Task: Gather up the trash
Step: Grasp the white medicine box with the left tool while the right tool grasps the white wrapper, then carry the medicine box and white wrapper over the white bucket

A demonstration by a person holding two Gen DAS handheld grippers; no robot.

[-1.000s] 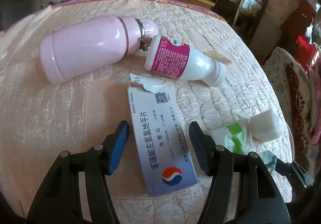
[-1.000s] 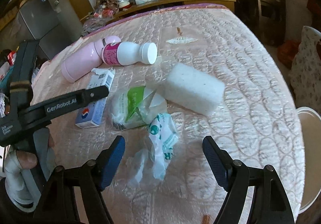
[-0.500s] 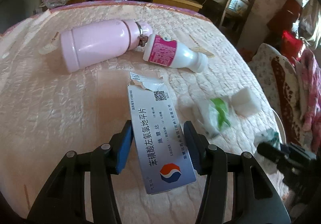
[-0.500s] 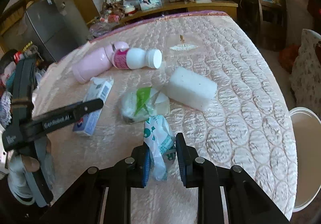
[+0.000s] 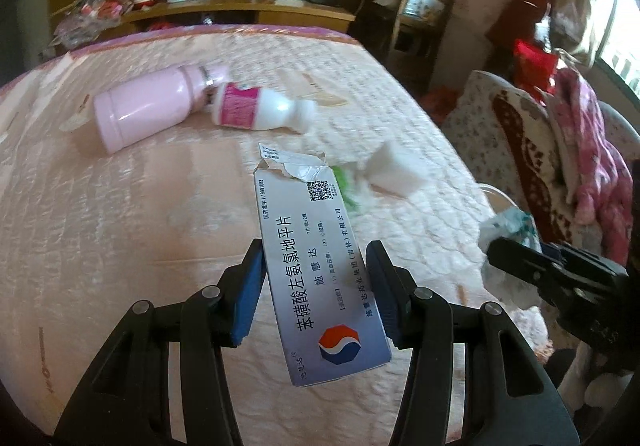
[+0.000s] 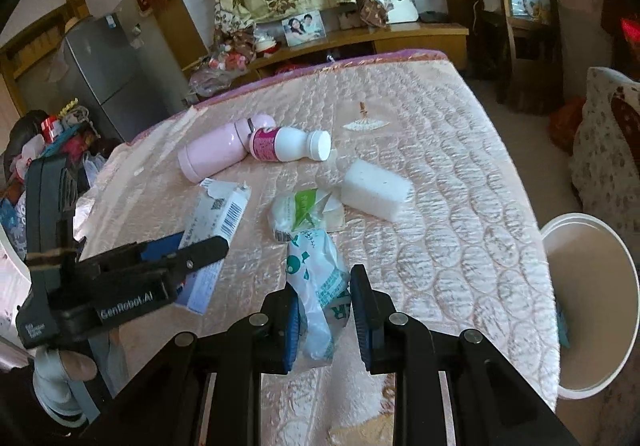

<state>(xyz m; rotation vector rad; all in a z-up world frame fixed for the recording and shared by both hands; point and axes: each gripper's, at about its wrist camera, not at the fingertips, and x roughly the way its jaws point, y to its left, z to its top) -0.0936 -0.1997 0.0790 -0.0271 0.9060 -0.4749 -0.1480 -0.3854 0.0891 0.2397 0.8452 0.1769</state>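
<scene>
While both hands carry trash off the bed (image 5: 120, 226), a white bin (image 6: 592, 310) waits beside it.

Left wrist: the left gripper (image 5: 316, 286) has its jaws clamped across the flat, torn-topped carton (image 5: 316, 270), gripped by its long edges so the card stays stiff. Right wrist: the right gripper (image 6: 324, 318) has its jaws pinched on the limp, crinkly wrapper (image 6: 316, 286); a glossy flask (image 6: 216, 154), plastic bottle (image 6: 288, 144), foam block (image 6: 378, 192) and wad (image 6: 304, 212) lie on the quilt.

Gripping a torn medicine box (image 5: 320, 274) between the blue pads of the left gripper (image 5: 316, 290), above the pink quilted bed (image 5: 120, 226). Lying beyond: a pink flask (image 5: 148, 114) touching a white bottle (image 5: 264, 112).
</scene>
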